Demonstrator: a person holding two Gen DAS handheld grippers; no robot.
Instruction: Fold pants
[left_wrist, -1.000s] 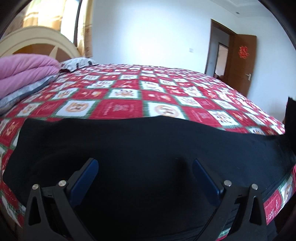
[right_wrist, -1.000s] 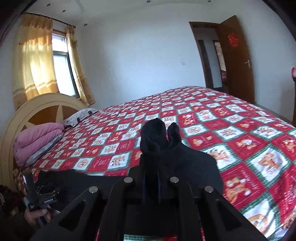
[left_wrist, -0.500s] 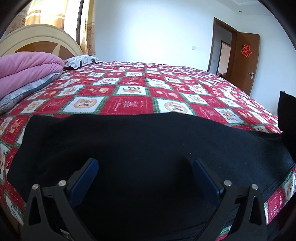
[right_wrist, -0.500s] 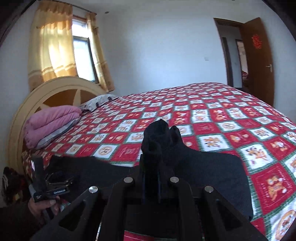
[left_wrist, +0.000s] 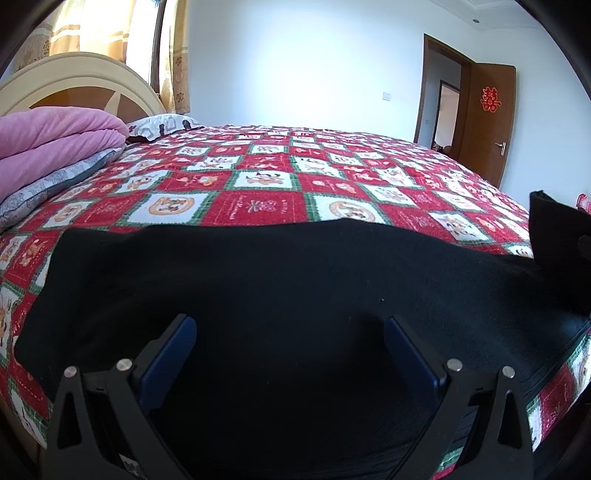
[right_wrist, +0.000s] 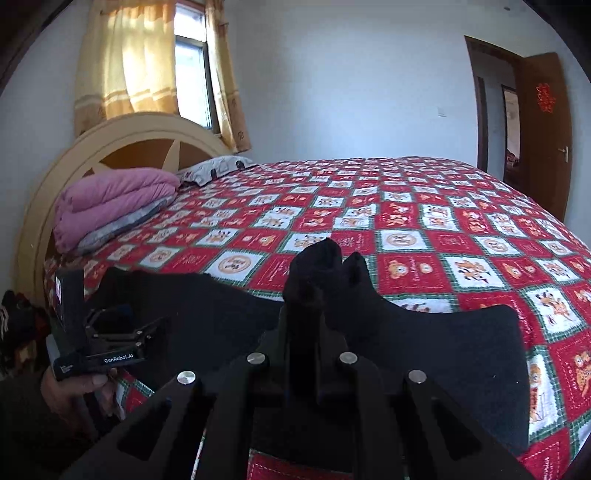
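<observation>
Black pants (left_wrist: 295, 295) lie spread along the near edge of the bed. My left gripper (left_wrist: 290, 332) is open and empty, its blue pads low over the black cloth. My right gripper (right_wrist: 317, 317) is shut on a bunched end of the pants (right_wrist: 325, 266) and holds it lifted above the bed, with cloth hanging down on both sides (right_wrist: 461, 350). The lifted part also shows at the right edge of the left wrist view (left_wrist: 554, 229). The left gripper shows in the right wrist view (right_wrist: 107, 332), held by a hand.
The bed has a red, white and green checked cover (right_wrist: 424, 229). A folded pink quilt (right_wrist: 110, 199) and a pillow (right_wrist: 218, 168) lie by the curved headboard (right_wrist: 129, 136). A brown door (right_wrist: 543, 129) stands open at the far right.
My right gripper has swung left with the pants end, so the headboard and left gripper come further into view. My left gripper has risen slightly over the cloth and stays open.
</observation>
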